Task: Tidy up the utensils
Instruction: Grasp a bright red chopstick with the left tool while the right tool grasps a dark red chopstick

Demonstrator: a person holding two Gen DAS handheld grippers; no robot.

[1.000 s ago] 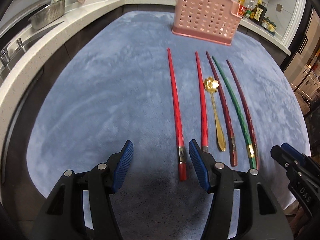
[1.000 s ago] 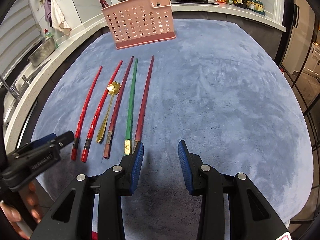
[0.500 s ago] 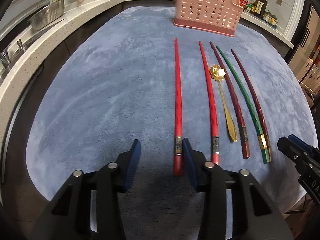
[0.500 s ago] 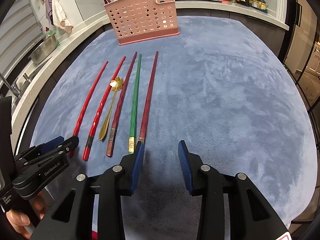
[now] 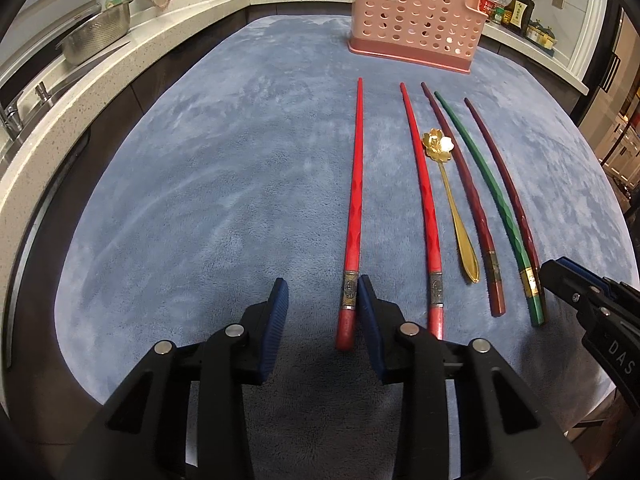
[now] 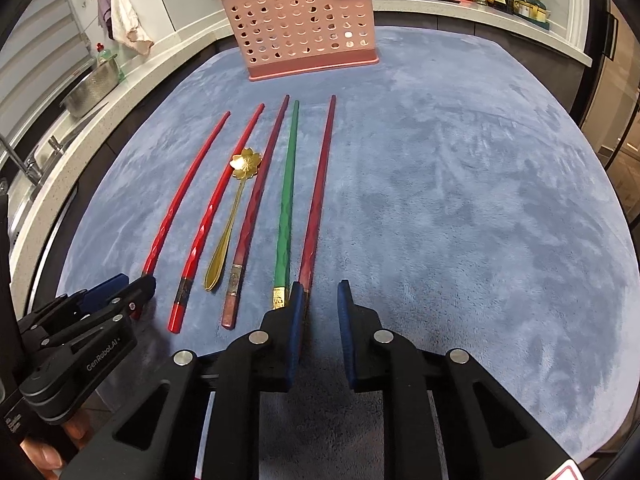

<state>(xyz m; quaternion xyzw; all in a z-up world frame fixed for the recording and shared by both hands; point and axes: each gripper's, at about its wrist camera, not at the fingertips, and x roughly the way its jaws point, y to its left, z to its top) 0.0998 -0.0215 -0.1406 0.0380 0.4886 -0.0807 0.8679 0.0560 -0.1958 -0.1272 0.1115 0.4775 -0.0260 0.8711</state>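
Grippers over chopstick row on blue mat (image 5: 200,200).
Left gripper (image 5: 322,294) closing, unclenched around leftmost red chopstick (image 5: 355,200); right gripper (image 6: 318,296) closing, unclenched around rightmost dark-red chopstick (image 6: 318,192).

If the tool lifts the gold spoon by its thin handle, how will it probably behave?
The gold spoon looks metallic and stiff, so it should not bend. Its handle is thin and glossy, so it may slip or swing between the pads. It lies low on the soft blue cloth, so gripping it cleanly seems hard.

Pink holder (image 5: 416,20) (dotted with holes), blue-grey cloth (image 5: 220,184), gold spoon (image 5: 452,204).
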